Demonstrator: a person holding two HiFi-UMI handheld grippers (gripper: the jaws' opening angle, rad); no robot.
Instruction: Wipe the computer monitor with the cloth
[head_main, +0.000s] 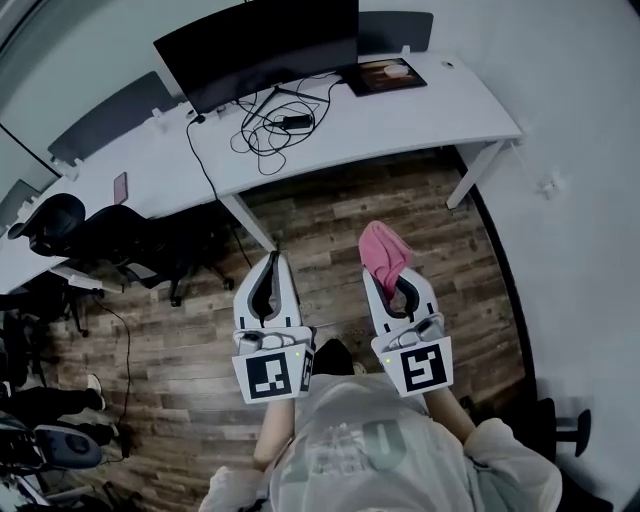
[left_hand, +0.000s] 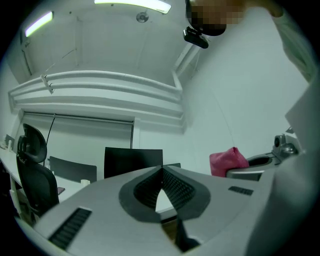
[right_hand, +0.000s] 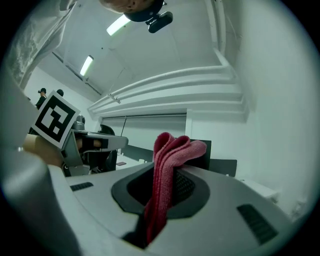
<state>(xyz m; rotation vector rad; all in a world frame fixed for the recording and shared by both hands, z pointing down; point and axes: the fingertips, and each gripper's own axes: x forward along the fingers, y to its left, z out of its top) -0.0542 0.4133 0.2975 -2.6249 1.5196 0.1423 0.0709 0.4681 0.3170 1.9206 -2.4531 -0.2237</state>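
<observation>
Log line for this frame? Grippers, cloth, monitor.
left gripper: shut, empty | right gripper: shut on folded pink cloth | black flat computer monitor: on white desk, untouched, both grippers short of it

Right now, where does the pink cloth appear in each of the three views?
Head view: the pink cloth is right of centre, sticking out ahead of the right tongs.
Left gripper view: right of centre, at the tip of the right tongs.
Right gripper view: in the centre, clamped between the jaws.
Shared landmark: the black monitor.
</observation>
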